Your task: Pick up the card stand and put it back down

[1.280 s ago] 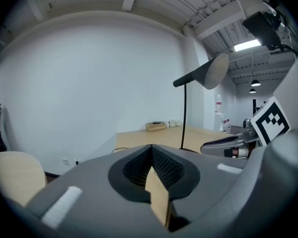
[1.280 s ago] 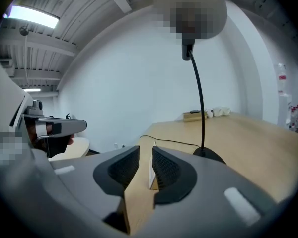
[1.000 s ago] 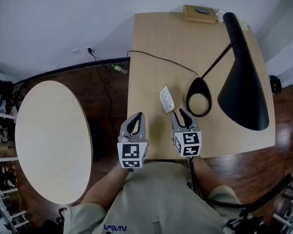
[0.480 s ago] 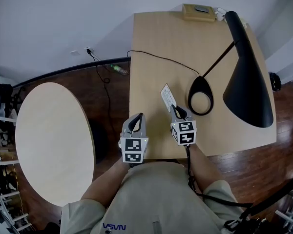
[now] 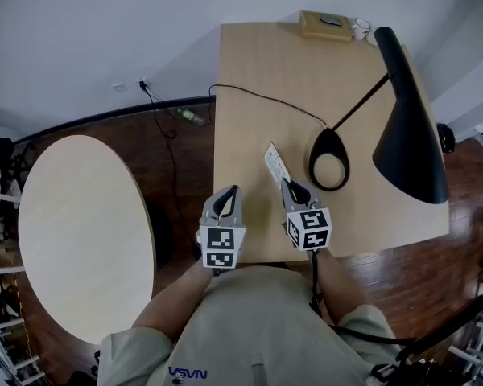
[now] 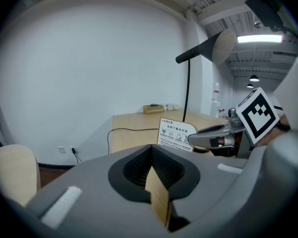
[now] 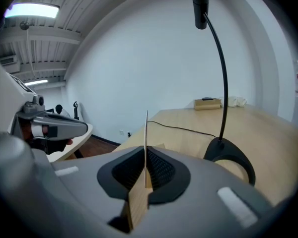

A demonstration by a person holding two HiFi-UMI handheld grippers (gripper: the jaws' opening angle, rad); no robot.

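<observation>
2 grippers sit over the near edge of the wooden desk (image 5: 249, 95). The right gripper (image 5: 290, 187) has its jaws closing onto the card stand (image 5: 275, 163), whose thin edge stands upright between the pads, the card reaching toward 11 o'clock. At its 9 o'clock, the left gripper (image 5: 228, 193) has jaws pressed together on nothing. The black desk lamp (image 5: 328, 159) has its ring base at 3 o'clock of the stand.

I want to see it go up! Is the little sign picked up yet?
Done: the right gripper is at the card stand. In hand: its jaws are closing with the card's thin edge between them. Still to do: lifting it off the desk, which doesn't look started, then setting it back. The left gripper is shut, empty.
</observation>
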